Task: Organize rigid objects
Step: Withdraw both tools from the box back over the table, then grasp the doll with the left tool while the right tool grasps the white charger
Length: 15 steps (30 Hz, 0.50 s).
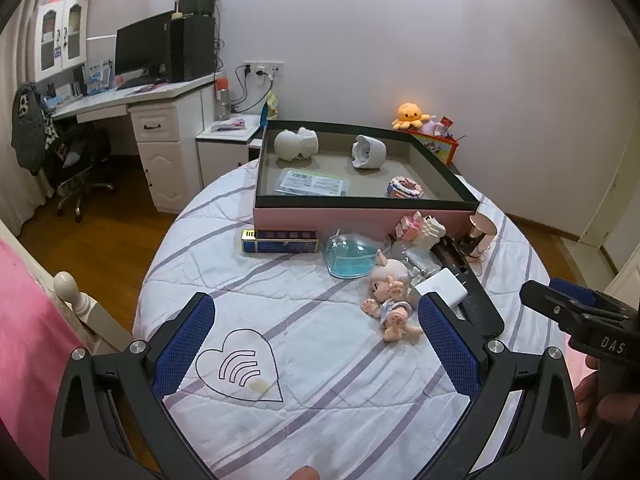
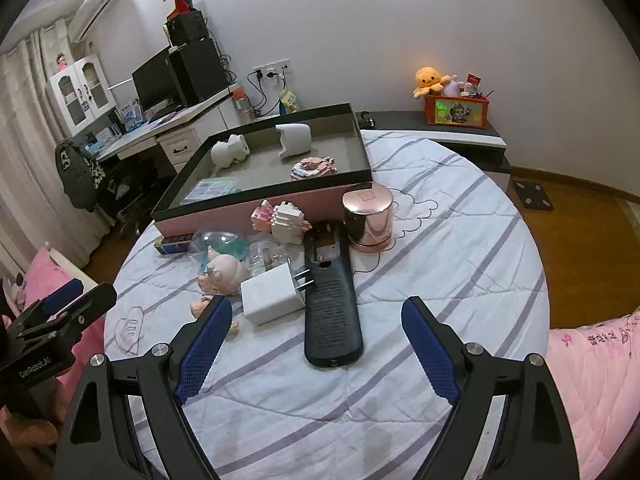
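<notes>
My left tongs [image 1: 316, 344]: spread wide, nothing between the blue pads, hovering over the striped quilt above a heart outline drawn on the cloth.
My right tongs [image 2: 316, 344]: spread wide as well, holding nothing; the near end of the black remote [image 2: 332, 300] lies between my fingers, untouched.
Just ahead of my left tongs: the doll [image 1: 390, 300] lies on its side, close to my right-hand pad [image 1: 448, 352].
Beside the remote: the white charger [image 2: 272, 294] rests with its prongs against the remote's left edge, just ahead of my right tongs' left pad.
Further ahead, left tongs: the clear heart dish [image 1: 352, 256] with blue inside, and the blue-and-gold box [image 1: 280, 241] to its left, both near the tray's front wall.
Further ahead, right tongs: the brick model [image 2: 282, 220] against the tray's pink wall, and the rose-gold cylinder [image 2: 370, 218] just past the remote's far end.
Farthest ahead: the pink tray [image 1: 360, 216] with dark rim holds two white figures [image 1: 296, 143], a leaflet [image 1: 312, 182] and a small brick piece [image 1: 404, 188].
Bed cover [image 2: 460, 240]: white quilt with purple stripes, carrying everything.
Beyond the bed: a desk with a monitor [image 1: 142, 50] to the left, an orange plush [image 1: 410, 115] behind the tray.
</notes>
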Each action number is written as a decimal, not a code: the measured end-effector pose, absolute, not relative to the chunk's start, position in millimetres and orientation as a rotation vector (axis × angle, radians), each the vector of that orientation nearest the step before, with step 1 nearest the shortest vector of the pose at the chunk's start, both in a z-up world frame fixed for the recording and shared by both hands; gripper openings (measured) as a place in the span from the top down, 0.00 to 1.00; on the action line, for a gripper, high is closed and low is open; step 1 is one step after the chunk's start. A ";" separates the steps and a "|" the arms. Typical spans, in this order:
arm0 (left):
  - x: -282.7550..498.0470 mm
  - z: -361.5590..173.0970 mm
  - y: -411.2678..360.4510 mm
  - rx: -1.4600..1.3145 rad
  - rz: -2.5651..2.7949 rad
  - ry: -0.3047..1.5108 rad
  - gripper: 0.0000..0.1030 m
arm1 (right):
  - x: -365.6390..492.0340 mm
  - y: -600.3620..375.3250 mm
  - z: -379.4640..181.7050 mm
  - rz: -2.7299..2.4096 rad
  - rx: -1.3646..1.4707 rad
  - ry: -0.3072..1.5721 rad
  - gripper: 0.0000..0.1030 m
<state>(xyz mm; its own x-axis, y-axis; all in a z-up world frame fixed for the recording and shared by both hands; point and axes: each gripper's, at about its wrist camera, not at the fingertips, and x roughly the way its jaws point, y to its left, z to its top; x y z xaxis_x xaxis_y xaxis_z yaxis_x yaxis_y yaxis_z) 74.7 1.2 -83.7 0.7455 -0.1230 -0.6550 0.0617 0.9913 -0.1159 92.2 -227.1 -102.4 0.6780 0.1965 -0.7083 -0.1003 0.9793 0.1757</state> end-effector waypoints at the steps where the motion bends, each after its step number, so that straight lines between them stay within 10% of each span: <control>1: 74.7 -84.2 -0.2 -0.087 -0.105 0.726 0.00 | 92.0 -225.7 -103.4 0.167 0.119 0.811 0.14; 15: 107.5 -119.5 -41.5 -0.015 -0.187 0.824 0.00 | 99.7 -222.5 -120.7 0.153 0.056 0.866 0.14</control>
<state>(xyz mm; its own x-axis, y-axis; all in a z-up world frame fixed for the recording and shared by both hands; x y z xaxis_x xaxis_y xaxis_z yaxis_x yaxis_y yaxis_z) 107.5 -41.5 -119.5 0.6637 -0.1716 -0.7280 0.1602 0.9834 -0.0857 99.7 -222.5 -120.7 0.6380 0.1566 -0.7539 -0.1112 0.9876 0.1111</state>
